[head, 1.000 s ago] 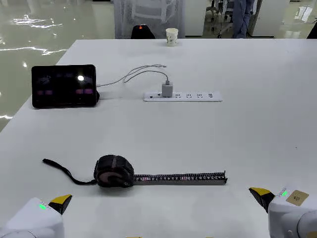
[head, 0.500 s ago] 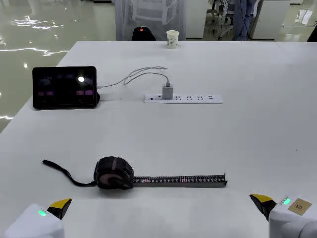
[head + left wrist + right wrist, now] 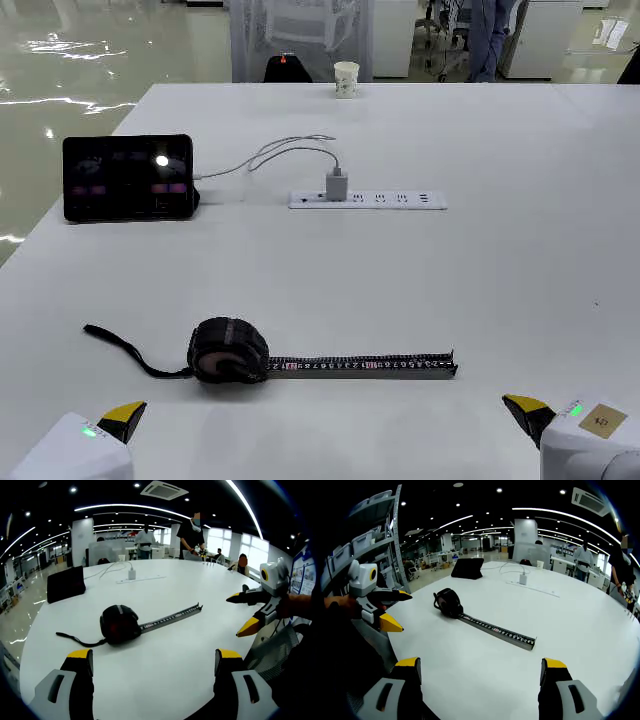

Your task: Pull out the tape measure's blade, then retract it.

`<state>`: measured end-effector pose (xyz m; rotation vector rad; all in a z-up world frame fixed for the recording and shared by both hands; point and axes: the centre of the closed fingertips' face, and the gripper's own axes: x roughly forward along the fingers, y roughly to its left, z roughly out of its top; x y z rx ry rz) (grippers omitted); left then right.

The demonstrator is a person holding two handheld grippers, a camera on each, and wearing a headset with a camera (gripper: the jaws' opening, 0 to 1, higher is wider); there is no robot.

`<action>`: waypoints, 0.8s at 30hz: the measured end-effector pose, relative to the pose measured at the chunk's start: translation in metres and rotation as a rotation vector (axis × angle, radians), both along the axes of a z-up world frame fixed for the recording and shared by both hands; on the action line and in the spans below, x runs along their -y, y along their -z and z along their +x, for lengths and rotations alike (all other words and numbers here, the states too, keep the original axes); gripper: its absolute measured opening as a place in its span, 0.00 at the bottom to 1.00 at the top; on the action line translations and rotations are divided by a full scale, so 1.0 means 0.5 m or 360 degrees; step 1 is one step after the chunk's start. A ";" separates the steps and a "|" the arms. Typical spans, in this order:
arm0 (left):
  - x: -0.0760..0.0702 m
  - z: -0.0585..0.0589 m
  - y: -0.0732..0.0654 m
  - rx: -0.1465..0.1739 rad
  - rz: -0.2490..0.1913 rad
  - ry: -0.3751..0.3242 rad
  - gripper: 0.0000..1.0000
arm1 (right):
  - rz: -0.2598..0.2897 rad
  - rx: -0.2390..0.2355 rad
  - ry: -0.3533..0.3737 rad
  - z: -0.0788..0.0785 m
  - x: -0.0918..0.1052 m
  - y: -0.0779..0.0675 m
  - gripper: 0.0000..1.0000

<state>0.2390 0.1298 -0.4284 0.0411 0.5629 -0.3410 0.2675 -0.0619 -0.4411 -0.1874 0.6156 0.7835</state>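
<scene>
A black tape measure (image 3: pixel 228 351) lies on the white table (image 3: pixel 400 280), its blade (image 3: pixel 362 365) drawn out to the right and lying flat, a black wrist strap (image 3: pixel 125 350) trailing left. The same tape measure (image 3: pixel 120 623) (image 3: pixel 448 602) lies ahead of both gripper cameras. My left gripper (image 3: pixel 152 661) stands open near the front left edge, nothing between its yellow-tipped fingers (image 3: pixel 122 415). My right gripper (image 3: pixel 480 671) is open too, at the front right, short of the blade's end; one fingertip (image 3: pixel 525 408) shows in the head view.
A dark tablet (image 3: pixel 128 177) stands at the left, wired to a charger in a white power strip (image 3: pixel 366 199). A paper cup (image 3: pixel 346 76) stands at the far edge. People stand beyond the table.
Both grippers have drawn back slightly toward the near edge. The tape measure and its blade lie as before; the small shift in the picture is the camera's.
</scene>
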 end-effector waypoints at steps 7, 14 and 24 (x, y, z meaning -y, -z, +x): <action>0.003 0.002 0.001 -0.0004 0.0010 -0.0007 0.99 | 0.0009 -0.0007 -0.0014 -0.001 0.003 0.000 0.99; 0.008 0.007 0.003 -0.0007 0.0009 -0.0026 0.99 | 0.0024 -0.0010 -0.0070 -0.002 -0.002 -0.002 0.99; 0.023 0.015 0.009 -0.0025 -0.0013 -0.0051 0.99 | 0.0046 -0.0016 -0.0167 0.007 -0.003 0.000 0.99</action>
